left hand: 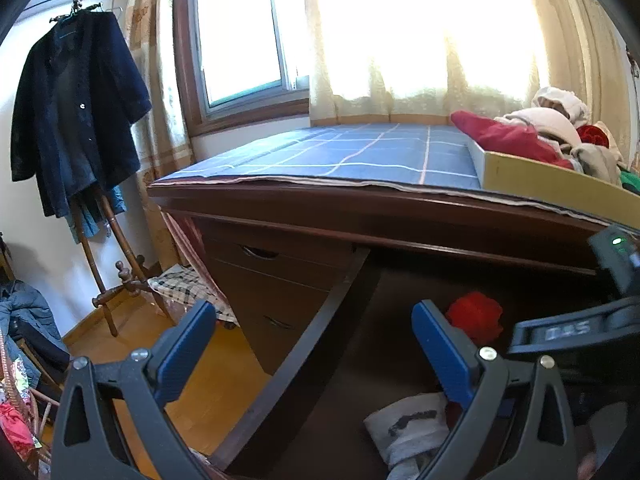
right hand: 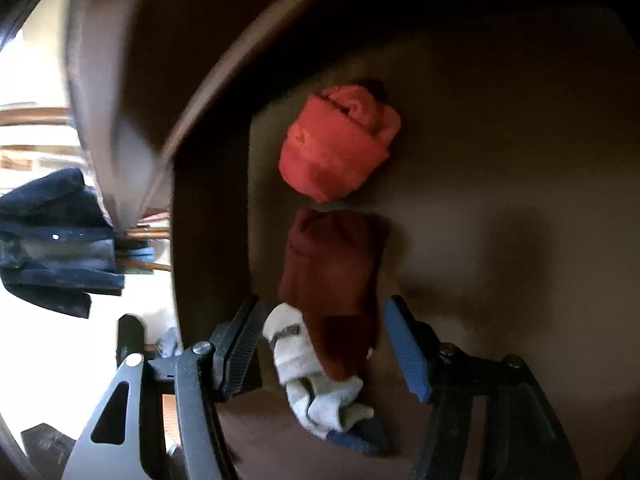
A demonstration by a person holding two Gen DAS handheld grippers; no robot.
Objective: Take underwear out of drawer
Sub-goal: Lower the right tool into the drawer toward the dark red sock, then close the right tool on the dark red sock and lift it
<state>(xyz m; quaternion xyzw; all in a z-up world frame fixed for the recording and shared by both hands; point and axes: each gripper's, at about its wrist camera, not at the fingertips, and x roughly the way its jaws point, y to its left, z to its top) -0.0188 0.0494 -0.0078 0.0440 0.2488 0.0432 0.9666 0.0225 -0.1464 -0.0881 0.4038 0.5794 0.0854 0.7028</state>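
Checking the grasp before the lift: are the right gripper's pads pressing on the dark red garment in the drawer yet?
Apart. In the right wrist view the right gripper straddles the dark red garment, with drawer floor visible between the cloth and each pad.

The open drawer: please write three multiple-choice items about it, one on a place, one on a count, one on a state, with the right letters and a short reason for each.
1. Where does the bright red bundle lie in the drawer?
A. farther in than the dark red cloth
B. under the white cloth
C. outside the drawer, on the floor

2. How many red pieces lie in the drawer?
A. none
B. two
C. five

3. What is the state of the right gripper?
A. shut on the bright red bundle
B. open, astride the dark red cloth and white cloth
C. out of view

Answers:
1 A: the bundle sits beyond the dark red cloth.
2 B: one bright red, one dark red.
3 B: gaps remain between both pads and the white cloth and dark red cloth.
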